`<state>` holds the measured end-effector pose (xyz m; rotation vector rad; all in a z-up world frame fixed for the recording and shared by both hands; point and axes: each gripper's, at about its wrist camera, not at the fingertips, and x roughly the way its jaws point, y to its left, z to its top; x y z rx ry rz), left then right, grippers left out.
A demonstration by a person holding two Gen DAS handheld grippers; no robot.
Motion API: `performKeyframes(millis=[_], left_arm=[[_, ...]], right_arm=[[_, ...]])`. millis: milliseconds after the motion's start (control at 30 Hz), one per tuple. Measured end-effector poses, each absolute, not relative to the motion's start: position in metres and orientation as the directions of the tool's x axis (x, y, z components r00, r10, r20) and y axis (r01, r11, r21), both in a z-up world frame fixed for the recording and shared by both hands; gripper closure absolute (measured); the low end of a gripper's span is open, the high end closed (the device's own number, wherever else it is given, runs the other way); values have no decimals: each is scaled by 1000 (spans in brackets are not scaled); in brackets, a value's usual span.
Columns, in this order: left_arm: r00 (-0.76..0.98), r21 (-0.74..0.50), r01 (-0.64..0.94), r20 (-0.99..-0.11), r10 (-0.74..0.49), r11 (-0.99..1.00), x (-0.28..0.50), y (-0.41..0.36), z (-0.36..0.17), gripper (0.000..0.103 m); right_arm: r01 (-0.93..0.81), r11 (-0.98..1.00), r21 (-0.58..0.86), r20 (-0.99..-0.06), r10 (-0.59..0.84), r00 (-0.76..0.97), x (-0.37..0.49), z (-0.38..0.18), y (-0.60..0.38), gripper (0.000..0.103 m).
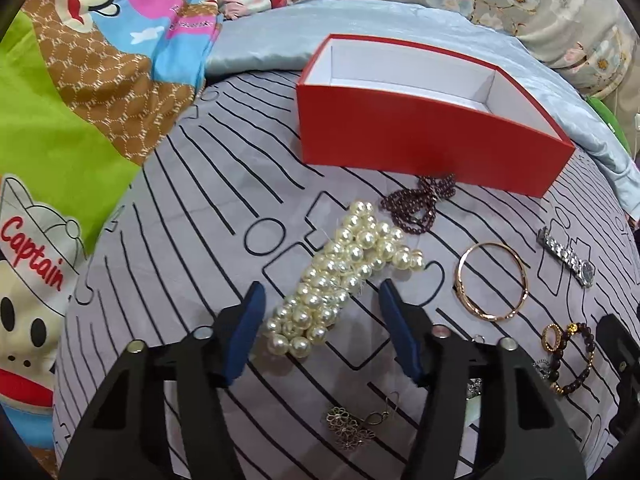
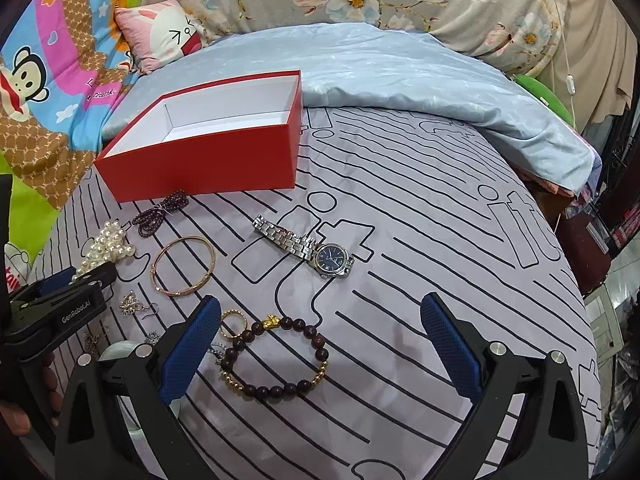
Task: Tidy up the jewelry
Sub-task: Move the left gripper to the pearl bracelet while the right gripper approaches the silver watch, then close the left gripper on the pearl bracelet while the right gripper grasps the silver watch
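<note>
An open red box (image 1: 420,140) with a white inside stands empty at the far side of the bed; it also shows in the right wrist view (image 2: 208,160). My left gripper (image 1: 322,292) is open, its blue pads either side of a heap of white pearls (image 1: 340,276). My right gripper (image 2: 320,312) is open above a dark bead bracelet (image 2: 276,356) with gold beads. A silver watch (image 2: 308,250), a rose-gold bangle (image 2: 185,266), a dark purple bead string (image 2: 160,212) and a gold ring (image 2: 234,324) lie on the sheet.
Small metal earrings (image 1: 352,426) lie near the left gripper. The grey line-patterned sheet (image 2: 420,220) covers the bed. A pale blue quilt (image 2: 400,76) and a pink pillow (image 2: 160,32) lie behind the box. A cartoon blanket (image 1: 80,80) lies at the left.
</note>
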<state>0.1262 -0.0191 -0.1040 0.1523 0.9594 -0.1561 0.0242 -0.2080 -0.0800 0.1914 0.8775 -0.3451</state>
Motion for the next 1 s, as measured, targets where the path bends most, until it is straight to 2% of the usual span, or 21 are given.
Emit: performKeyframes(millis=[67,133,367,467,567,700,867,1000], left_arm=[[568,58,202,-820,-69,978,125,-20,-105,54],[569,53,206,-819,-75,977,125,-20,-105,63],[561,35,225,-821,-100,974,124,-22,-105,68],[558,14,237,-820,-124,971,122,-23,-102,75],[571,10,237,-810,-130,972,119,-23,-95,75],[578,5,244,-804,-141,970,116,-23,-88,75],[587,-5,237,-796,-147,972,114,-22,-82,75],[589,-10,232,-794,-148,973,116,-22,-81,75]], right_arm=[[372,928,23,-781,-216,586,25,-81,-209,6],[368,930,26,-783,-210,586,26,-83,-209,6],[352,936,19,-794,-200,574,31,-91,-213,19],[334,941,48,-795,-167,583,35,-90,-221,23],[323,944,68,-795,-145,589,42,-91,-233,24],[290,954,81,-809,-107,578,58,-97,-246,35],[233,970,68,-812,-82,577,75,-100,-245,39],[197,980,35,-820,-85,566,86,-104,-240,50]])
